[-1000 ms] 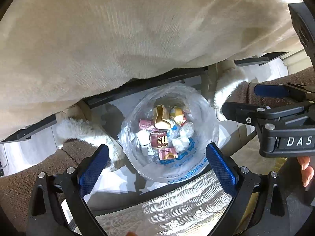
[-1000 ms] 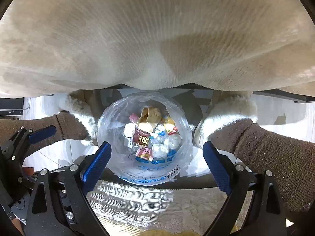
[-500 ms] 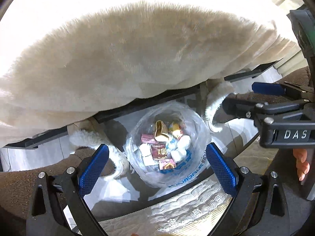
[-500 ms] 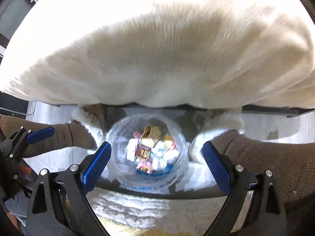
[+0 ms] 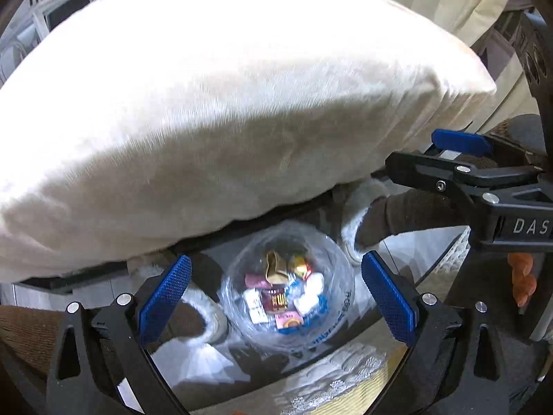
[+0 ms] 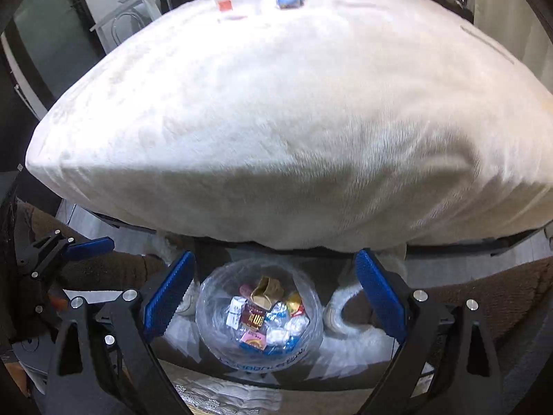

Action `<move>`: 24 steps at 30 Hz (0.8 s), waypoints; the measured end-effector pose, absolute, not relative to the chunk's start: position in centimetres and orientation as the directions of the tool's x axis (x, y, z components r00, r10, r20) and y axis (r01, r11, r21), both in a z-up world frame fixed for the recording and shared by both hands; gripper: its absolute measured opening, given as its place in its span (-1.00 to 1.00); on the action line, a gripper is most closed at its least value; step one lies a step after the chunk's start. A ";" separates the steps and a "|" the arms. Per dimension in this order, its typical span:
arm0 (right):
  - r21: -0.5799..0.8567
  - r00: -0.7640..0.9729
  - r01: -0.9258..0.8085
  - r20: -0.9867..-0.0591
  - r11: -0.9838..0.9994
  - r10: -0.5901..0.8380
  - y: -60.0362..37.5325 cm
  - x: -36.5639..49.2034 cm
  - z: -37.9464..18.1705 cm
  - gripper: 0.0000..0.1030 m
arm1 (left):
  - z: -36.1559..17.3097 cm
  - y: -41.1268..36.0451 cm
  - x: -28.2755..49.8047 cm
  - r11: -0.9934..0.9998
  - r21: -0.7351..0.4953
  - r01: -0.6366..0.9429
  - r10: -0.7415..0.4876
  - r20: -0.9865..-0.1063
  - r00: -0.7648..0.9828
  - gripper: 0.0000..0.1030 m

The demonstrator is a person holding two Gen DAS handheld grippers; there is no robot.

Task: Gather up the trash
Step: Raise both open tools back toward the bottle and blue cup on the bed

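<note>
A clear round plastic bag (image 5: 287,297) (image 6: 259,314) full of crumpled wrappers sits on the floor below the near edge of a worktop draped in cream plush cloth (image 5: 214,110) (image 6: 293,121), between two fluffy white slippers (image 5: 356,228) worn below brown trouser legs. The left gripper (image 5: 276,297) hangs above the bag, jaws wide apart and empty; the right gripper (image 6: 273,297) hangs beside it, jaws likewise spread with nothing between them. At the cloth's far edge lie a small red-marked clear packet (image 6: 226,5) and a pale blue wrapper (image 6: 288,0).
</note>
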State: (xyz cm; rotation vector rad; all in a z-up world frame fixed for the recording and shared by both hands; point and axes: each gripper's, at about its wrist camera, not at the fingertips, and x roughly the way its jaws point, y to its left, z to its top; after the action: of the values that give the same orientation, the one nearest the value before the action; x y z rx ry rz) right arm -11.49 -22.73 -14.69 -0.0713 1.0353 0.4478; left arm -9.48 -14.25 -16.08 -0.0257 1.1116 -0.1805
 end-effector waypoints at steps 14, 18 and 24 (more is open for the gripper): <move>0.081 0.556 -0.439 -0.758 0.895 0.341 -23.1 -8.3 -9.6 0.80 | -11.5 -15.2 -7.3 0.981 -0.063 0.184 -0.157 -0.817 0.556 0.88; 0.070 0.564 -0.457 -0.748 0.887 0.350 -22.9 -6.2 -8.4 0.80 | -10.5 -14.6 -5.4 0.979 -0.078 0.187 -0.172 -0.807 0.565 0.88; 0.084 0.573 -0.446 -0.738 0.891 0.356 -23.3 -2.0 -6.9 0.80 | -8.3 -12.9 -1.6 0.980 -0.102 0.168 -0.183 -0.788 0.588 0.88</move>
State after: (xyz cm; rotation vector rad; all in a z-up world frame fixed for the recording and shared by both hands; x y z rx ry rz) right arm -2.01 -23.26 -6.93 -0.1156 0.8373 0.4714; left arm -1.61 -12.94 -8.27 -0.0171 0.9203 -0.2043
